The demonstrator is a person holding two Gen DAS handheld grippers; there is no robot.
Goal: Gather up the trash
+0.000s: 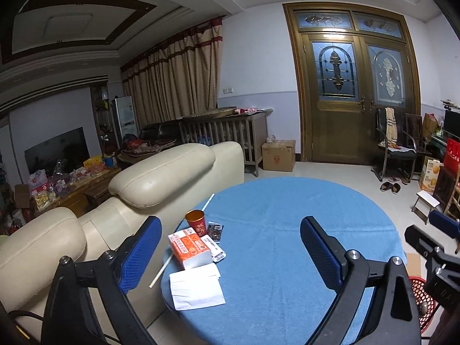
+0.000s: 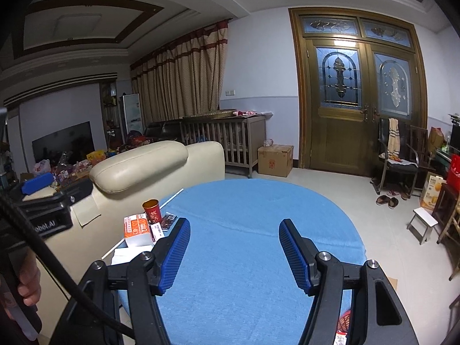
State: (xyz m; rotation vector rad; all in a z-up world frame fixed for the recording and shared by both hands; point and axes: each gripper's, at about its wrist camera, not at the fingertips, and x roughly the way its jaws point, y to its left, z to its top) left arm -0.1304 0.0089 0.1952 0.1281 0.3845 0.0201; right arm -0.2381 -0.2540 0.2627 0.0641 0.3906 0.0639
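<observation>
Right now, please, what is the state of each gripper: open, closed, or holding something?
Left gripper: open wide, holding nothing.
Right gripper: open, holding nothing; only the blue tablecloth shows between its fingers.

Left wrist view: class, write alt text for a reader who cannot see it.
An open, empty left gripper hovers over a round blue-clothed table. At the table's left edge sit a red paper cup, an orange-and-white carton, white paper and a straw.
</observation>
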